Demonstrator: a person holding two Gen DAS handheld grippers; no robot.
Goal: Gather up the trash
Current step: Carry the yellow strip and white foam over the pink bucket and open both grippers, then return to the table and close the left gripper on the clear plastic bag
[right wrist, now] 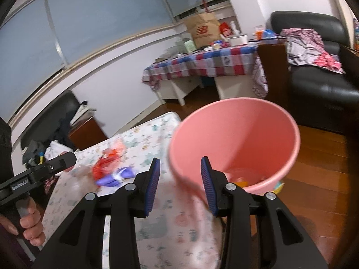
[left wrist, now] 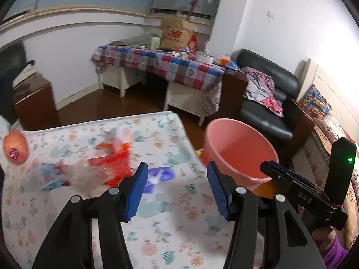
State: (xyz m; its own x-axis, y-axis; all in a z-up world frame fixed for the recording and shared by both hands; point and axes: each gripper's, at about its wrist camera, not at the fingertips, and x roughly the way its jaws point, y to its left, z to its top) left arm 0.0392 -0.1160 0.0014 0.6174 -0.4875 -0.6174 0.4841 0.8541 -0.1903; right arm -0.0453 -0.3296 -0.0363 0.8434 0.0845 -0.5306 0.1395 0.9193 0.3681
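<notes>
Several wrappers lie blurred on the floral-covered table point(left wrist: 157, 219): a red one point(left wrist: 112, 163), a purple one point(left wrist: 160, 174) and a blue-and-red one point(left wrist: 53, 172). An orange packet point(left wrist: 15, 148) sits at the table's left edge. My left gripper point(left wrist: 177, 190) hangs open above the cloth, just short of the purple wrapper, with nothing between its pads. A pink bucket point(right wrist: 235, 139) stands off the table's right corner with orange scraps point(right wrist: 242, 179) at its bottom. My right gripper point(right wrist: 180, 183) is open over the bucket's near rim and holds nothing. The red wrapper point(right wrist: 105, 163) and the purple wrapper point(right wrist: 119, 176) lie to its left.
A desk under a checked cloth point(left wrist: 161, 62) carries a brown paper bag point(left wrist: 176, 33) by the far wall. A black sofa point(left wrist: 267, 103) with clothes on it stands to the right, a wooden cabinet point(left wrist: 33, 103) to the left. A hand point(right wrist: 29, 222) grips the left tool's handle.
</notes>
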